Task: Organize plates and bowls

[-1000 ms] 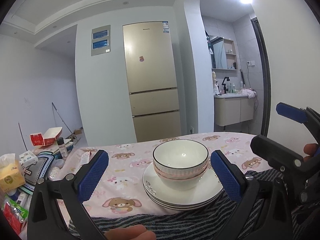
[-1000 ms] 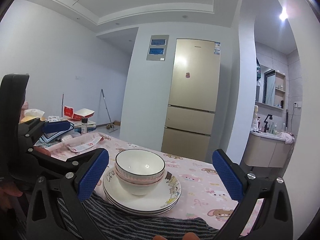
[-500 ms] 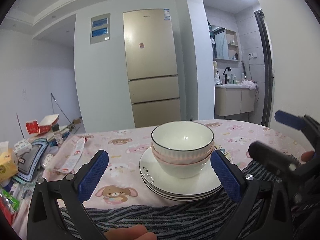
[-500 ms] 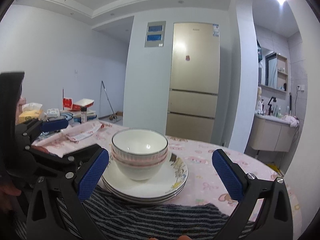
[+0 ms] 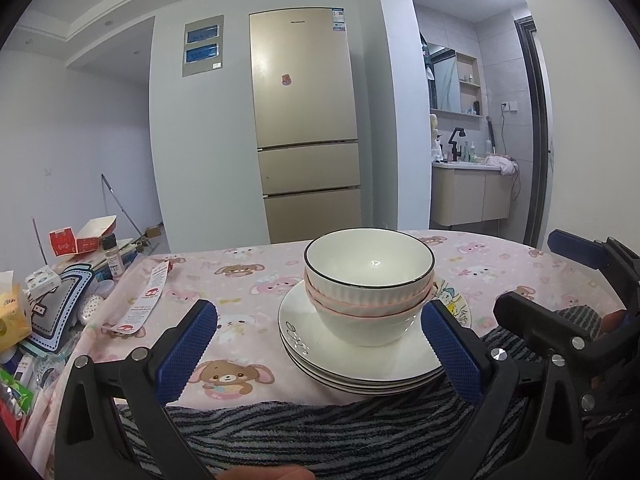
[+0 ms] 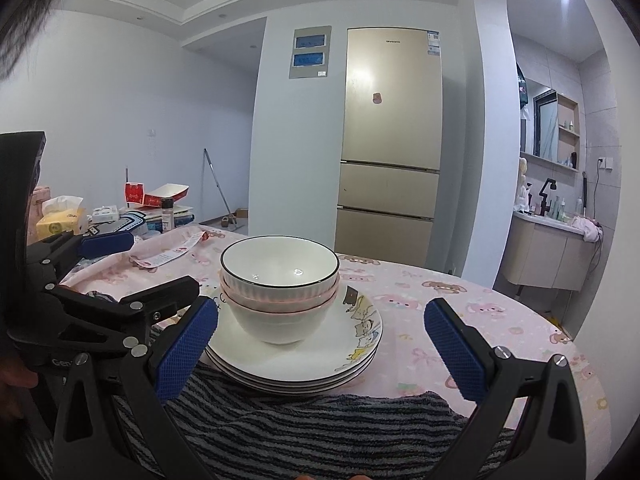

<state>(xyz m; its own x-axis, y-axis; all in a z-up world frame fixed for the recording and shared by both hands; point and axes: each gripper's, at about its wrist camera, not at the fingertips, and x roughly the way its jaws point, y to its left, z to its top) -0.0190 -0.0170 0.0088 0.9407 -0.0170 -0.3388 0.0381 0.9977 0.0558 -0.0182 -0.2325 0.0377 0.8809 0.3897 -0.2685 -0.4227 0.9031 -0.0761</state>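
Note:
A stack of nested bowls point(image 5: 368, 288) point(image 6: 279, 289), white with a pink one between, sits on a stack of white plates point(image 5: 352, 368) point(image 6: 296, 364) on the pink cartoon tablecloth point(image 5: 240, 280). My left gripper point(image 5: 318, 346) stands open just in front of the stack, its blue pads wide apart and holding nothing. My right gripper point(image 6: 320, 346) is open too, with the stack between and just beyond its left pad. Each gripper shows in the other's view, the right gripper point(image 5: 576, 292) at the right edge and the left gripper point(image 6: 108, 276) at the left.
A grey striped towel point(image 5: 320, 432) lies at the near table edge under the plates. A paper leaflet point(image 5: 146, 300) lies on the cloth at left. Boxes, a tissue pack point(image 5: 12, 316) and a bottle point(image 5: 110, 254) clutter the left side. A gold fridge point(image 5: 306, 120) stands behind.
Both views have tilted down and drawn nearer the table, so the bowl and plate stack looks larger. The stack itself has not moved, and both grippers stay open.

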